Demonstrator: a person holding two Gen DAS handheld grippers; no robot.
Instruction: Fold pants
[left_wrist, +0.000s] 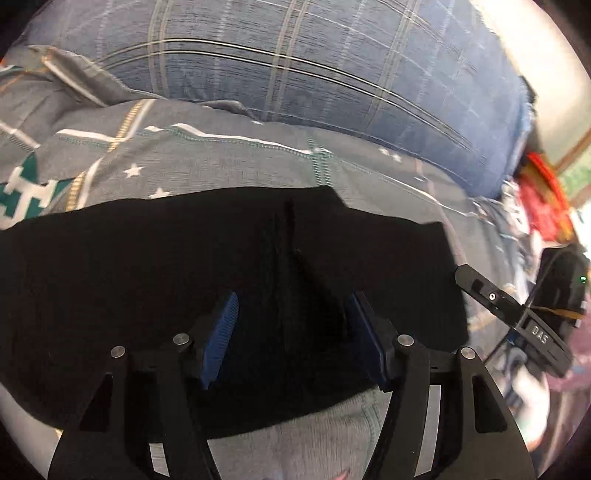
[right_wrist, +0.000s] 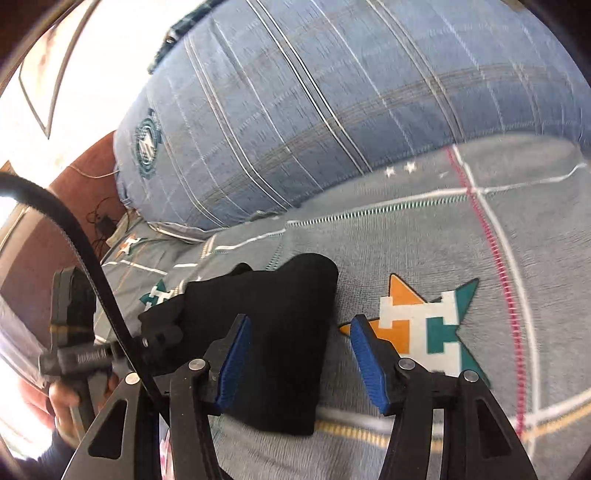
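The black pants (left_wrist: 184, 280) lie folded into a compact block on the grey patterned bedsheet (left_wrist: 229, 162). My left gripper (left_wrist: 291, 325) is open, hovering over the pants, its blue pads (left_wrist: 221, 332) spread either side of a raised crease. In the right wrist view the pants (right_wrist: 280, 332) lie left of centre. My right gripper (right_wrist: 299, 354) is open over the pants' right edge, with one pad above the cloth and the other above the sheet. The left gripper also shows at the left in the right wrist view (right_wrist: 159, 339), at the pants' far end.
A large blue plaid pillow (left_wrist: 332, 74) lies along the back of the bed (right_wrist: 406, 240), close behind the pants. A star-shaped orange and teal print (right_wrist: 424, 325) lies right of the pants. Red and mixed clutter (left_wrist: 543, 199) sits beyond the bed's right edge.
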